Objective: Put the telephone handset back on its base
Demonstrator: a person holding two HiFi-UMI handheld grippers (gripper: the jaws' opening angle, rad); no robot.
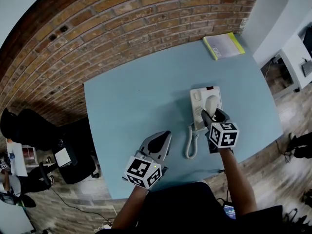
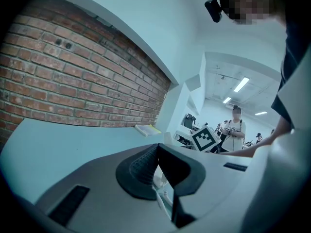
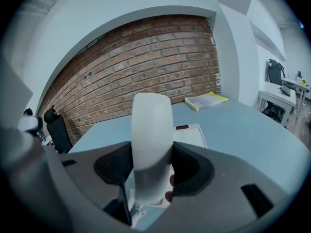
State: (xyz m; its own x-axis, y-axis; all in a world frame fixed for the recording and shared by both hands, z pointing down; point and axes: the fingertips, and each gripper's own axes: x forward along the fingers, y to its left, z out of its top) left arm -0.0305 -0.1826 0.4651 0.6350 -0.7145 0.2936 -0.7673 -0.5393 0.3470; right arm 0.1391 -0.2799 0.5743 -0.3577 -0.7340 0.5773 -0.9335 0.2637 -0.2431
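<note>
A white telephone base (image 1: 199,100) lies on the pale blue table (image 1: 136,106), its coiled cord (image 1: 192,143) trailing toward the near edge. My right gripper (image 1: 213,115) is shut on the white handset (image 1: 211,105), which stands up between the pads over the base. In the right gripper view the handset (image 3: 151,144) rises between the dark pads, with the base (image 3: 192,135) behind it. My left gripper (image 1: 160,142) hovers near the front edge, left of the cord, shut with nothing in it. In the left gripper view its jaws (image 2: 158,171) meet, the cord (image 2: 163,198) showing below.
A yellow-edged booklet (image 1: 223,45) lies at the table's far right corner. A brick wall (image 1: 112,28) runs behind the table. A black office chair (image 1: 34,130) stands at the left. A white desk (image 1: 297,57) sits to the right.
</note>
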